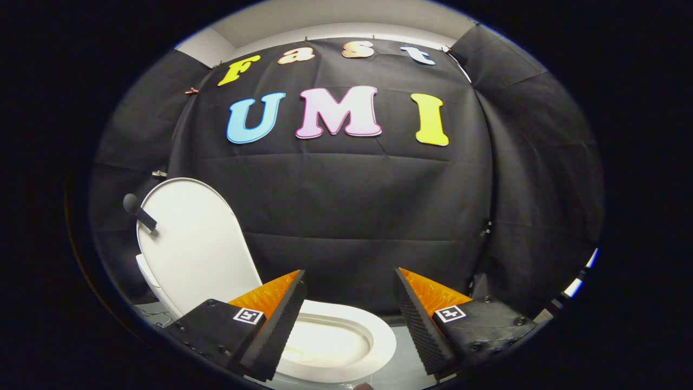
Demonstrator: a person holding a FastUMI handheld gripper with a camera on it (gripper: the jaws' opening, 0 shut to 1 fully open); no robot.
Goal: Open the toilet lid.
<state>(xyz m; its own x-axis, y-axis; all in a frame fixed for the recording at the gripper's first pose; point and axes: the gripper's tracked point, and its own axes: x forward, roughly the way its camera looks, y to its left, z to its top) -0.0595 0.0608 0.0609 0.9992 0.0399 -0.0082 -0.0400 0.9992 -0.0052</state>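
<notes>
Gripper (349, 292) spread wide, both fingers (276, 319) apart with nothing between the ridged black pads, pinching nothing. Each finger has an orange ribbed outer face and a black base block. 1 small square black-and-white marker tag (248, 316) sits on the left finger's base, a second tag (450, 313) on the right finger's base; patterns only, no readable writing on either.

Largest first: black cloth booth wall (346, 216) fills the background beyond the fingers, creased, clipped along its top edge. Pale wall or ceiling strip above it.

Toilet lid (192, 244) is white, oval, already raised, standing near upright and leaning back, beyond and to the left of the left finger. Lid's lower edge is hidden behind the left finger's base. No brand or label can be read on it.

Toilet seat (373, 330), white ring, lies flat just ahead of and below the fingers, mostly between them, partly covered by the left finger. Bowl interior (325, 344) shows pale cream inside the ring.

Short black handle with a rounded knob end (138, 210) sticks out from the lid's upper left edge, touching the lid.

Grey floor (403, 357) visible beside the seat, between seat and right finger. Thin cables (157, 316) on the floor left of the toilet, too small to detail.
</notes>
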